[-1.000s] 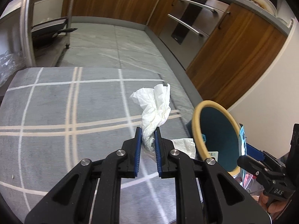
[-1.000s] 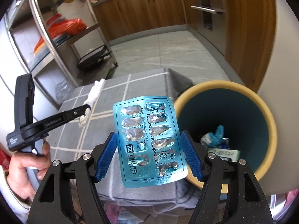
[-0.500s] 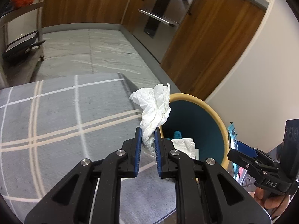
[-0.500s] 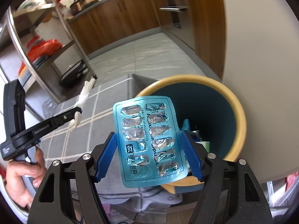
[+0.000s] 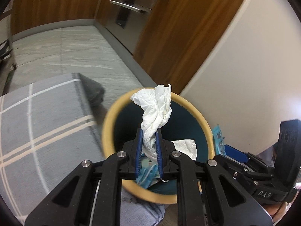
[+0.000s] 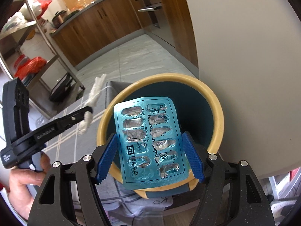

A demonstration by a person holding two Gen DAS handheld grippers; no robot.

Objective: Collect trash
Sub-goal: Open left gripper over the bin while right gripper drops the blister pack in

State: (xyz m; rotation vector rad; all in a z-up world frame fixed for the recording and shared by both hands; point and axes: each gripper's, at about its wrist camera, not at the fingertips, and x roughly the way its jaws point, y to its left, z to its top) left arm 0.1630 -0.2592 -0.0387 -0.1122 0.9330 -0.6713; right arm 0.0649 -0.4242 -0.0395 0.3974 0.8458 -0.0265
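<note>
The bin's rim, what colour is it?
The bin's rim is a creamy yellow; inside it is dark teal. The right wrist view shows it best.

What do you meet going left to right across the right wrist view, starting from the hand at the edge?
Hand → left gripper holding the crumpled tissue → blister pack over the bin → white wall.

The left gripper (image 5: 148, 141) pinches a crumpled white tissue (image 5: 157, 111) between its blue fingers (image 5: 138, 150), directly above the open mouth of a teal bin with a yellow rim (image 5: 108, 126). More paper lies inside. A grey plaid tabletop (image 5: 41, 128) sits left; the right gripper (image 5: 242, 162), holding a blue blister pack (image 5: 218, 139), appears at right.
</note>
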